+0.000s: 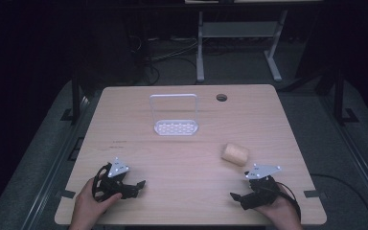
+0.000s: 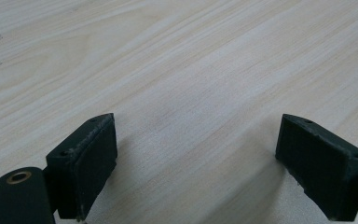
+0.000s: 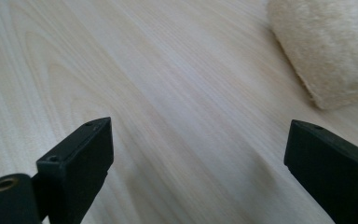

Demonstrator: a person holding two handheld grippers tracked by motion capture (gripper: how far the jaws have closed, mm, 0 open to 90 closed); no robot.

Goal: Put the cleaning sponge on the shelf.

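Observation:
A cream, fuzzy rolled cloth [image 1: 235, 154] lies on the right half of the wooden table [image 1: 182, 158]; its fluffy end fills the upper right corner of the right gripper view [image 3: 331, 46]. My right gripper [image 1: 235, 196] rests low near the front right edge, just in front of the roll, open with nothing between its jaws [image 3: 196, 158]. At the front left, my left gripper [image 1: 139, 184] is also open and empty above bare wood [image 2: 196, 154]. A white wire rack [image 1: 174, 115] with a perforated base stands upright at the table's middle back.
A round cable hole [image 1: 221, 97] sits in the tabletop behind the rack, to its right. Beyond the far edge are a white desk frame [image 1: 239, 43] and loose cables on a dark floor. Hands hold both grippers at the near edge.

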